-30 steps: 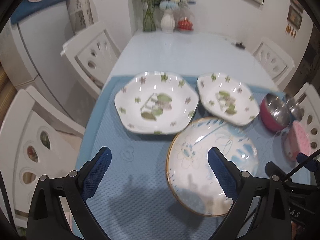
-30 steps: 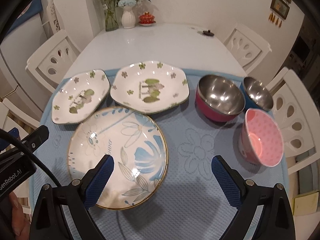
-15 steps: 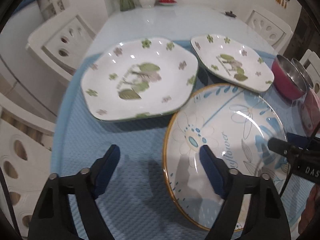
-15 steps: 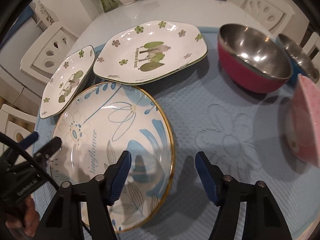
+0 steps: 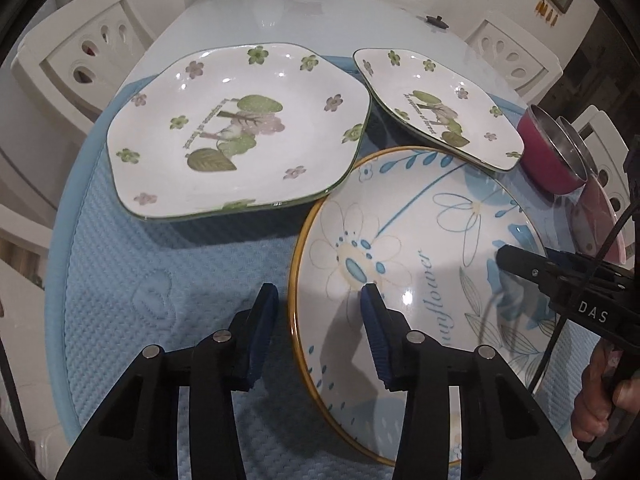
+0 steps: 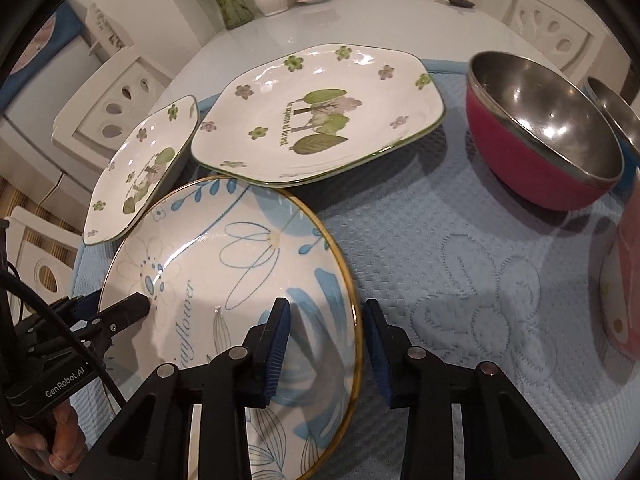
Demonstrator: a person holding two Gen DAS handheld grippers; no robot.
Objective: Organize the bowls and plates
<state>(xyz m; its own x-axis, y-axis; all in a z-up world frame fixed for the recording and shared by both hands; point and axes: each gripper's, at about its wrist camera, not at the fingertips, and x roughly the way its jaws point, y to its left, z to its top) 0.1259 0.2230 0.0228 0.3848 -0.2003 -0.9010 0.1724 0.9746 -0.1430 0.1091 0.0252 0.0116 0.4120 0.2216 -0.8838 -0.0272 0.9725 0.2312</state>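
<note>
On the blue mat [image 5: 168,272], my left gripper [image 5: 318,300] straddles the sunflower plate [image 5: 432,216] at its left rim, jaws just narrowing, not yet pressing; my right gripper [image 6: 325,322] likewise brackets the opposite rim, unclamped.

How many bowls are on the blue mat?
3: a red steel-lined bowl at the right, a blue steel-lined bowl just behind it, and a pink bowl at the right edge, partly cut off. More may lie beyond.

Both wrist cameras look steeply down, close, sharing the round plate [image 5: 420,240].
</note>
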